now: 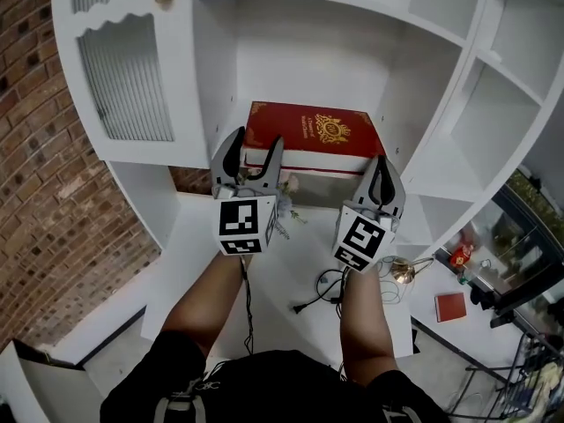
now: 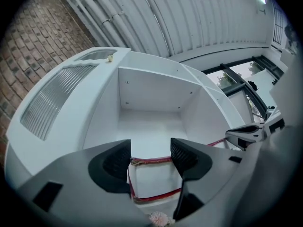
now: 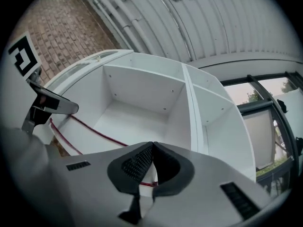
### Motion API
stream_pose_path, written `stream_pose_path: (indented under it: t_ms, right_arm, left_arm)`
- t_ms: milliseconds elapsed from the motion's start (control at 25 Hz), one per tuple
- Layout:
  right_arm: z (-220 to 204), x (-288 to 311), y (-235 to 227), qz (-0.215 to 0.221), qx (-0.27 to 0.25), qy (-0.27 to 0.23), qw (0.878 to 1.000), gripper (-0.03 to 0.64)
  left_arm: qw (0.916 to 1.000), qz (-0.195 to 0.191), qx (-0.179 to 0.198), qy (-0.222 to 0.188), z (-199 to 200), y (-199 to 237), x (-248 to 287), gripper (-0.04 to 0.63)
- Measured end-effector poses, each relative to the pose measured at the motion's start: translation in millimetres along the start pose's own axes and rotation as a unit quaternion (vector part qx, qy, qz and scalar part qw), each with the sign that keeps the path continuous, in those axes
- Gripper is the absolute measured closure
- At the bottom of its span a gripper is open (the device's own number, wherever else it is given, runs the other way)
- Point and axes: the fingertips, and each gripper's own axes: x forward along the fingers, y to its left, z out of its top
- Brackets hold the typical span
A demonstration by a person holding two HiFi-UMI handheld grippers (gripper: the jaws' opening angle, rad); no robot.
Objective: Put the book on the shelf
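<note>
A red book (image 1: 308, 135) with a gold crest lies flat on the floor of the middle compartment of the white shelf unit (image 1: 291, 51). Its front edge faces me. My left gripper (image 1: 256, 148) hangs just in front of the book's left corner, open, with nothing between the pads. In the left gripper view the gripper (image 2: 150, 157) frames the book's page edge (image 2: 154, 178) beyond the jaws, apart from it. My right gripper (image 1: 382, 167) is by the book's right corner. Its pads (image 3: 152, 150) meet with nothing held, and the book's red edge (image 3: 92, 129) runs off to the left.
A ribbed-glass cabinet door (image 1: 123, 77) stands left of the compartment, with narrower open cubbies (image 1: 493, 113) to the right. Below lie a white tabletop (image 1: 203, 263), a black cable (image 1: 322, 293), a small pink flower (image 1: 289, 183) and a small red box (image 1: 450, 307). The brick wall (image 1: 35, 148) is at far left.
</note>
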Motion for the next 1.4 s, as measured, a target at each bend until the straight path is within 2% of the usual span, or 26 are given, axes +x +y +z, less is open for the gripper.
stream_pose_path:
  t_ms: [360, 600, 800, 920, 1040, 1200, 1320, 1400]
  right_arm:
    - [-14, 25, 2, 0.014, 0.009, 0.043, 0.999, 0.601]
    - [-16, 28, 3, 0.032, 0.020, 0.062, 0.997, 0.601]
    - [-22, 16, 1, 0.050, 0.052, 0.077, 0.994, 0.600]
    - [-18, 3, 0, 0.063, 0.082, 0.066, 0.992, 0.600]
    - [-12, -11, -2, 0.085, 0.135, 0.055, 0.986, 0.601]
    - [-13, -32, 4, 0.109, 0.158, 0.047, 0.980, 0.601]
    - [-20, -49, 15, 0.135, 0.170, 0.049, 0.975, 0.601]
    - [-25, -61, 23, 0.151, 0.177, 0.051, 0.971, 0.601]
  left_arm:
    - [0.9976, -0.004, 0.065, 0.025, -5, -3, 19, 0.337]
    - [0.9977, 0.002, 0.059, 0.032, -7, -2, 21, 0.339]
    - [0.9979, 0.002, 0.046, 0.045, -8, -3, 23, 0.336]
    - [0.9981, 0.004, 0.029, 0.055, -7, -2, 18, 0.336]
    - [0.9963, 0.019, 0.058, 0.059, 3, -6, -2, 0.341]
    - [0.9939, 0.018, 0.081, 0.072, 4, -19, -38, 0.424]
    - [0.9907, 0.029, 0.093, 0.096, -11, -25, -66, 0.560]
    - [0.9900, 0.029, 0.082, 0.111, -25, -29, -81, 0.581]
